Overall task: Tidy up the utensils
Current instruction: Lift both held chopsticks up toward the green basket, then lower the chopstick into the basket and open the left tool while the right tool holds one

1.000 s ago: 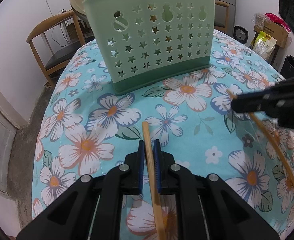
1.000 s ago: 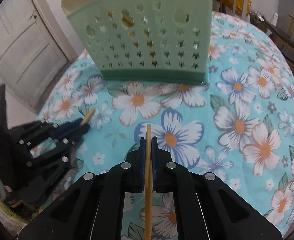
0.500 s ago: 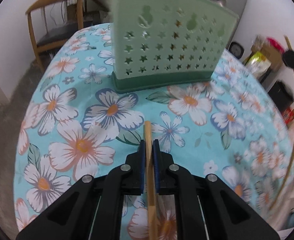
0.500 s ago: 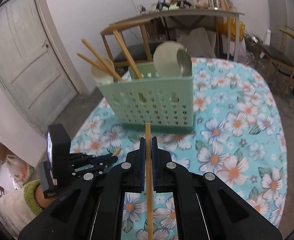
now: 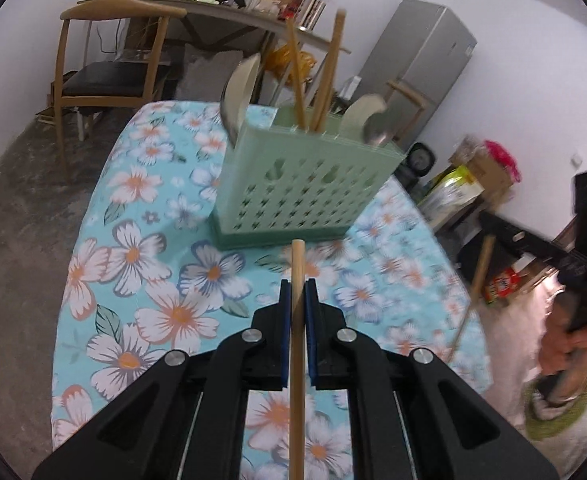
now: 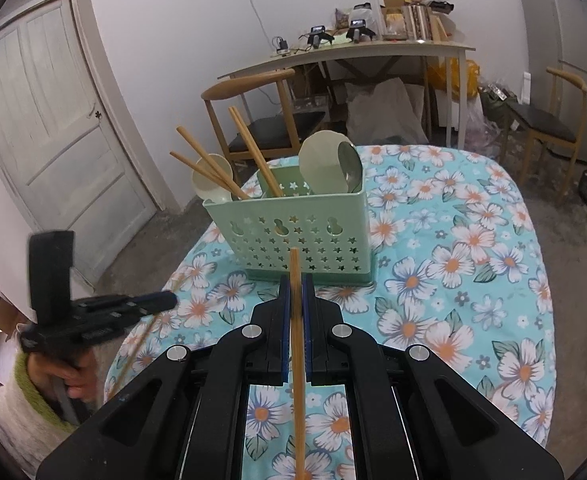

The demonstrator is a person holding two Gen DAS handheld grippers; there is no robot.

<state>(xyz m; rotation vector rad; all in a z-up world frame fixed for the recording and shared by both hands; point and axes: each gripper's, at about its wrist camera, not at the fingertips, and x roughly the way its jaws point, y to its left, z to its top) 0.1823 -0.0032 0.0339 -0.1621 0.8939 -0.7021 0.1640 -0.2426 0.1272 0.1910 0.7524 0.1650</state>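
Note:
A pale green perforated utensil caddy [image 5: 305, 188] [image 6: 293, 232] stands on the floral tablecloth, holding several wooden chopsticks [image 6: 253, 156] and spoons [image 6: 333, 164]. My left gripper [image 5: 298, 284] is shut on a wooden chopstick [image 5: 296, 320] that sticks out ahead of the pads, raised above the table short of the caddy. My right gripper [image 6: 296, 280] is shut on another chopstick [image 6: 296, 320], also lifted and pointing at the caddy. Each gripper appears in the other's view: the right one [image 5: 489, 224] at the right, the left one [image 6: 165, 300] at the left, each with its chopstick hanging down.
The round table [image 6: 493, 280] carries a turquoise flowered cloth. Wooden chairs [image 6: 261, 120] [image 6: 549, 124] stand behind it, with a cluttered desk [image 6: 373, 48], a door [image 6: 45, 128] at left and a grey fridge [image 5: 417, 64]. Hands [image 6: 69, 376] in green-cuffed sleeves hold the handles.
Both grippers have risen well above the table with their chopsticks, so the caddy's top and contents now show. The left gripper also rolled and tilted.

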